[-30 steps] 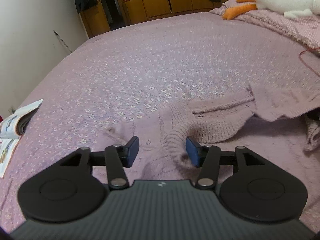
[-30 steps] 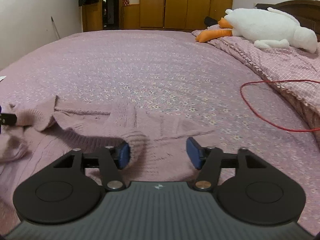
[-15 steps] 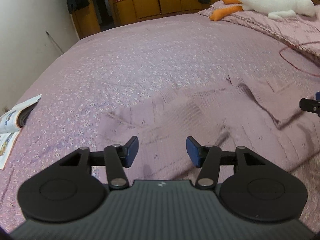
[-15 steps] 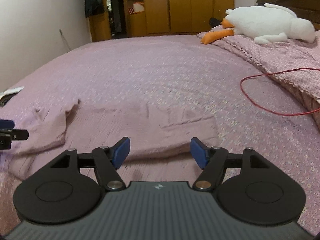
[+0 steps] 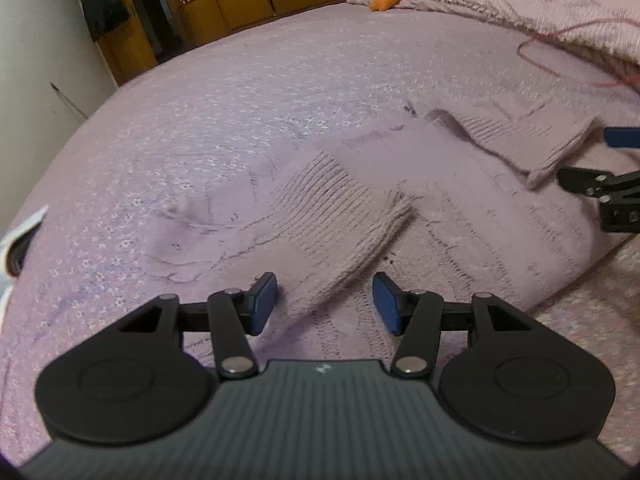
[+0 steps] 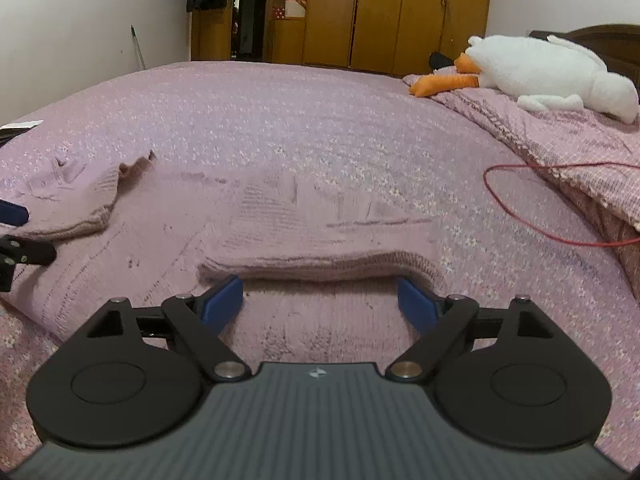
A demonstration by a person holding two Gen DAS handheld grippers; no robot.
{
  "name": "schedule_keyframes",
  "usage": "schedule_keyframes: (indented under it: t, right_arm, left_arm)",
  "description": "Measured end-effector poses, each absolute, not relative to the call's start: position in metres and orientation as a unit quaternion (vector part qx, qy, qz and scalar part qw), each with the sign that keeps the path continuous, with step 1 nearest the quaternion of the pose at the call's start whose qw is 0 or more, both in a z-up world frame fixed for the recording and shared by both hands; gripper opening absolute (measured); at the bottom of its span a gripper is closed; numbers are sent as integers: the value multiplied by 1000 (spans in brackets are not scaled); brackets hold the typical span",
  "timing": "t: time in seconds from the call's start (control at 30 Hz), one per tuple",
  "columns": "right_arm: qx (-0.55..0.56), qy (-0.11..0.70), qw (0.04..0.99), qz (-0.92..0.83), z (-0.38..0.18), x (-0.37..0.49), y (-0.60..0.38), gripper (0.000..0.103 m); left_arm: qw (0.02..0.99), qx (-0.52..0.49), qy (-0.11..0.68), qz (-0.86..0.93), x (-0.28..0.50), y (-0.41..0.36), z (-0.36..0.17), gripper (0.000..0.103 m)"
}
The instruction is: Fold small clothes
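Note:
A small pink knit sweater (image 5: 460, 200) lies on the bed, both sleeves folded in over the body. My left gripper (image 5: 325, 305) is open and empty, its fingertips low over the left sleeve's cuff (image 5: 352, 248). My right gripper (image 6: 320, 300) is open wide and empty, its fingertips just in front of the folded right sleeve's edge (image 6: 320, 266). The right gripper's fingers (image 5: 600, 184) show at the right edge of the left wrist view. The left gripper's fingers (image 6: 16, 236) show at the left edge of the right wrist view.
The bed has a pink flowered cover (image 6: 280, 120). A white plush goose (image 6: 552, 72) lies on a pink blanket (image 6: 580, 148) at the far right, with a red cord (image 6: 520, 208) beside it. A magazine (image 5: 20, 236) lies at the bed's left edge. Wooden wardrobes (image 6: 380, 12) stand behind.
Both grippers have let go of the sleeves and drawn back. The sleeves now lie flat across the sweater's body. The right gripper has opened wider.

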State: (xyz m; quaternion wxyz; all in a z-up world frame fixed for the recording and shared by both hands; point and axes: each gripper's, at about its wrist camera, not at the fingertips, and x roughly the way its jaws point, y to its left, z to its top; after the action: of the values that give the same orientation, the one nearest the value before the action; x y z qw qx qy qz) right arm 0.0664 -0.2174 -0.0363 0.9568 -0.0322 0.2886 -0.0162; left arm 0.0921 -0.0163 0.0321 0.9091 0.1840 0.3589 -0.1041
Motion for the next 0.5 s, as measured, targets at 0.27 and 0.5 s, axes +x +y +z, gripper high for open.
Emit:
schedule_keyframes:
  t: [0.27, 0.5]
  right_arm:
    - [-35, 277, 960, -20, -41, 64, -215, 93]
    - [-126, 237, 963, -26, -15, 59, -201, 94]
  left_arm:
    - [918, 197, 332, -89, 98, -15, 25, 22]
    - [936, 174, 297, -72, 107, 6, 48, 10]
